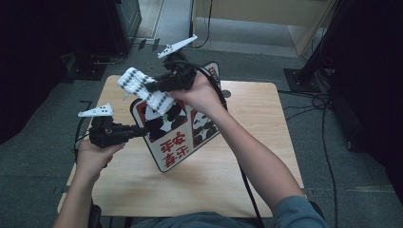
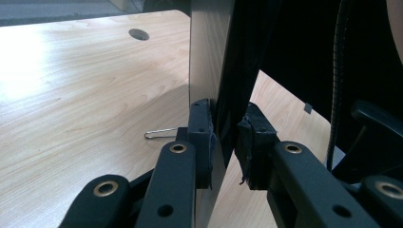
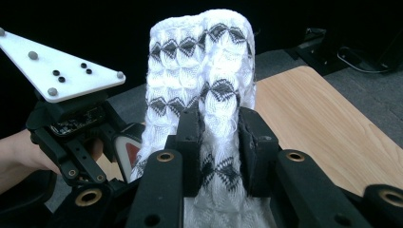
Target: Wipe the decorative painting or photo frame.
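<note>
Knit cloth in right fingers: white with grey diamond rows, the cloth is pinched between the right gripper pads, closed tight on it. Most of it sticks up and out past the fingertips, a bit bunches below.

Board in left fingers: the left gripper is clamped on the edge of the panda board. In the left gripper view you see it edge-on, one pad on the pale side, one on the dark side.

Board pose: held off the counter, tilted, printed face up toward the camera, long axis running from the near-left corner up toward the far right. From above it looks like only the left gripper carries it, though I can't tell if the lower corner touches the wood.

The relation that matters: the cloth lies right over the board's upper left part, with the right gripper just above that face. So the cloth is on the printed side, right hand nearer, and my guess is a wipe along the board's length is what's coming.

Cloth contact: looks like it's touching the face, but honestly hard to be sure.

Stray bit: small metal clip lying on the counter just beside the left fingers.
</note>
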Available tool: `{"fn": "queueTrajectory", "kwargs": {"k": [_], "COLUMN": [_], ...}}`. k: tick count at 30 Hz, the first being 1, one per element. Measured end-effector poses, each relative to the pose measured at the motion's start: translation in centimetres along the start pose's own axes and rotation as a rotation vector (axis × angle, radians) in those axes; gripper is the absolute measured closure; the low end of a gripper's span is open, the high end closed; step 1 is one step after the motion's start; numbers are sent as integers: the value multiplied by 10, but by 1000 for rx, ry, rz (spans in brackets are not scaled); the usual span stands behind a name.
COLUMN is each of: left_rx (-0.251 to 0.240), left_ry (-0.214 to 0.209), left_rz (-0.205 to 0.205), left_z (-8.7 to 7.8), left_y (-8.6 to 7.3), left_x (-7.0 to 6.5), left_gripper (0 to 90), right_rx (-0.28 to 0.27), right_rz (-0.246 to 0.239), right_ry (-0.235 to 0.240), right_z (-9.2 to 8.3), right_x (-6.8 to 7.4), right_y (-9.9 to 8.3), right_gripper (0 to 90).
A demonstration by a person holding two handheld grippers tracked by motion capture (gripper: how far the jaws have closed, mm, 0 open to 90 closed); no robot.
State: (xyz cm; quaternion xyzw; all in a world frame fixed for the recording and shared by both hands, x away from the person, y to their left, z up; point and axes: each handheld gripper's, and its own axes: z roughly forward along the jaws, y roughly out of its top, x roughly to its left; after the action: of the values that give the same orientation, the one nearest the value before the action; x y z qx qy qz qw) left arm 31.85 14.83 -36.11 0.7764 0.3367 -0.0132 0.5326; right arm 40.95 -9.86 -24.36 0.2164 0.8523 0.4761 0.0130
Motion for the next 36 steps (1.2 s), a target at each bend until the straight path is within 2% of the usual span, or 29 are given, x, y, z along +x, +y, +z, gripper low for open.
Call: {"fn": "queueTrajectory", "kwargs": {"k": [8,25,36], "left_rx": [2,1,0], "left_ry": [7,6,5], "left_rz": [9,7,8], "left_z": [-1,-2,-3], "left_y": [0,0,0], "left_x": [0,0,0], "left_gripper": [777,778,778], "right_rx": [-11,-26,-31], "right_rz": [7,22,25], "right_ry": [3,-55,-65], "right_z": [-3,-18,-24], "right_x": [-6,-21,-29], "right_y": [-2,-8,-11], "right_gripper": [731,730,729]}}
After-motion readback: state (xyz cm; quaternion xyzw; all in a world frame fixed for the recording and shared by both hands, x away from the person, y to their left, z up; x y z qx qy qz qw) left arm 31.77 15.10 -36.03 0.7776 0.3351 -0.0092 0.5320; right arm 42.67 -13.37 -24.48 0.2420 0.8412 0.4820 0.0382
